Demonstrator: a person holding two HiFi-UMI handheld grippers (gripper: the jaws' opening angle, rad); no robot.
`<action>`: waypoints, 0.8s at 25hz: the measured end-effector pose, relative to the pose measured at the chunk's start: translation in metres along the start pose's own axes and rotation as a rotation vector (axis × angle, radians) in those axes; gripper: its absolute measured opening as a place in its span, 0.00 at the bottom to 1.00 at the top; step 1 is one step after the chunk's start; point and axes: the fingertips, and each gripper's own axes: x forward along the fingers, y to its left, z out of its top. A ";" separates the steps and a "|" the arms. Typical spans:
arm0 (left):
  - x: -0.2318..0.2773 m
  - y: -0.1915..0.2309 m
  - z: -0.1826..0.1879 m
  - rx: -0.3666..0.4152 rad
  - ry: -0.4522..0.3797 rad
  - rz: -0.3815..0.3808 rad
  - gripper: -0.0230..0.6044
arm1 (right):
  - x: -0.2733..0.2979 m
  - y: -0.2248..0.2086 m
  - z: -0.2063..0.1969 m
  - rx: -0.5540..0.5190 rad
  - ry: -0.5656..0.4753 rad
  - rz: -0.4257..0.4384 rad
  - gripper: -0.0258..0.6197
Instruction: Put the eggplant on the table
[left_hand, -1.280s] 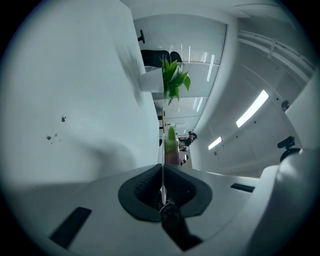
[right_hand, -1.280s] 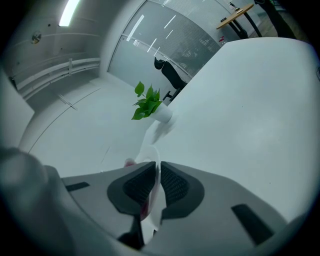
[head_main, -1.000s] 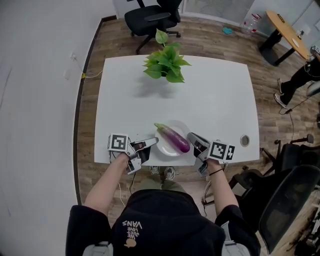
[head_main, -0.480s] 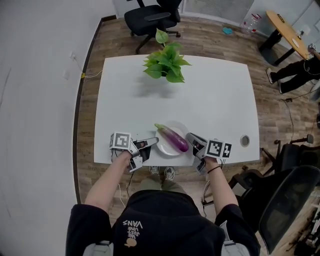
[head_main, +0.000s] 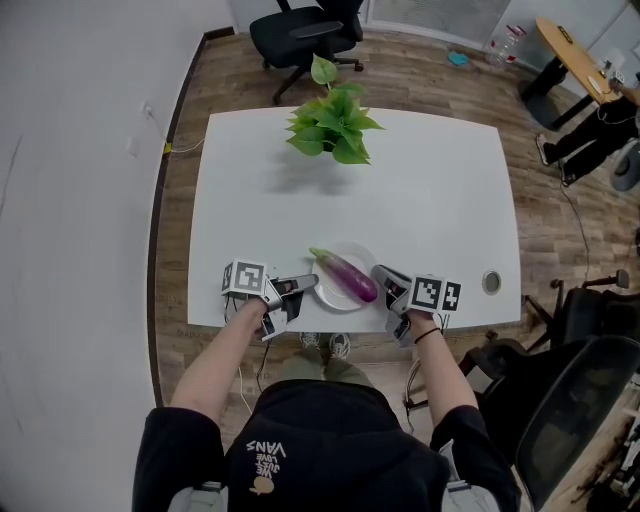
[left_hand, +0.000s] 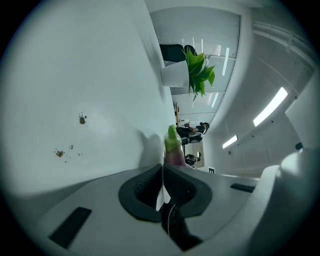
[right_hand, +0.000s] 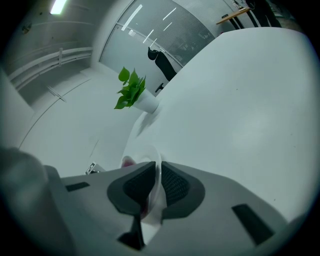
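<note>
A purple eggplant (head_main: 346, 275) with a green stem lies on a white plate (head_main: 330, 298) near the front edge of the white table (head_main: 420, 190). My left gripper (head_main: 305, 284) is shut on the plate's left rim. In the left gripper view the thin white plate rim (left_hand: 161, 187) sits pinched between the dark pads, and the eggplant (left_hand: 171, 147) shows just beyond them. My right gripper (head_main: 383, 275) is shut on the plate's right rim. The right gripper view shows the plate rim (right_hand: 155, 192) between the pads, with a bit of the eggplant (right_hand: 128, 161) behind.
A potted green plant (head_main: 330, 125) stands at the table's far middle. A round cable hole (head_main: 491, 283) is at the front right corner. Office chairs stand behind the table (head_main: 305, 35) and at my right (head_main: 580, 400). A person's legs (head_main: 590, 145) show at far right.
Both grippers have drawn in slightly toward the plate. The plate and eggplant have stayed almost where they were. The person at far right has shifted.
</note>
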 end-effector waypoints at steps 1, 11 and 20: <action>0.000 0.001 0.000 -0.003 0.004 0.008 0.07 | 0.000 0.000 0.000 0.002 0.004 0.000 0.10; 0.001 0.012 -0.001 -0.053 0.022 0.070 0.07 | 0.006 -0.006 -0.005 0.007 0.061 -0.060 0.10; 0.002 0.015 -0.001 -0.078 0.055 0.106 0.07 | 0.008 -0.008 -0.008 -0.004 0.098 -0.100 0.10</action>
